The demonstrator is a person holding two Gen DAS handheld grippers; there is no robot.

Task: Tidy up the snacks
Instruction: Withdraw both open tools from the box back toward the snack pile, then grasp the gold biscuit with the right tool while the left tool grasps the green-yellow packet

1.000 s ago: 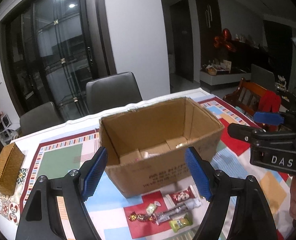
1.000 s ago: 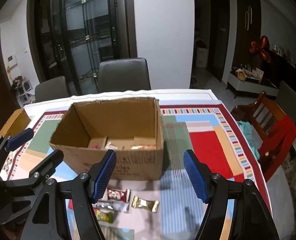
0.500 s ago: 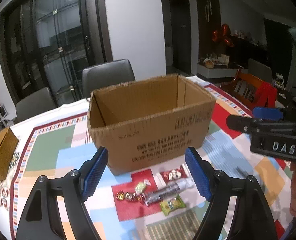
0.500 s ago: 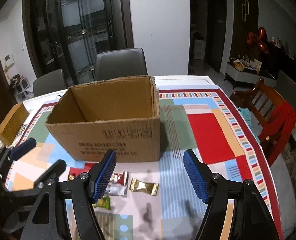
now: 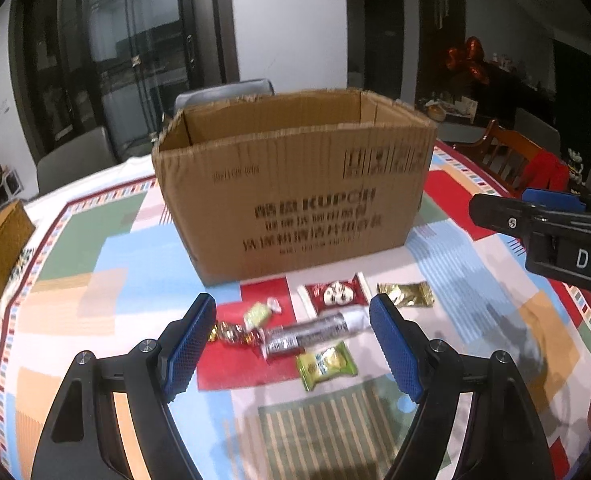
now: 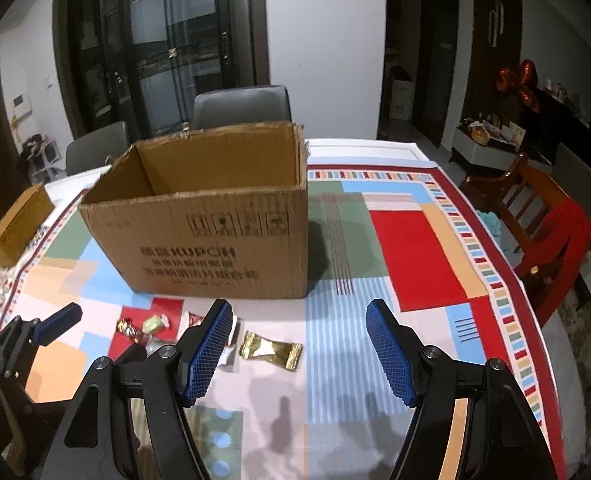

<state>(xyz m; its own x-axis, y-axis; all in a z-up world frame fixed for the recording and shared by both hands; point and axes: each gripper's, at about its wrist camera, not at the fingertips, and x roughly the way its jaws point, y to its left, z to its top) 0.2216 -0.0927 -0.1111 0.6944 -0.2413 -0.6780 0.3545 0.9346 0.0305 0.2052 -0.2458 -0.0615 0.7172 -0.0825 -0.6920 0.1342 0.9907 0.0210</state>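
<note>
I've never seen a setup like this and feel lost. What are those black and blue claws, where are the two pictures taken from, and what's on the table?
No robot here: a person holds a two-finger tool in each hand, each with its own camera looking along its fingers. One picture comes from the left tool, the other from the right tool. Both are open and hold nothing. On the patterned tablecloth stands an open cardboard box. In front of it lie wrapped snacks, including a gold packet, a red packet and a green packet.
</note>
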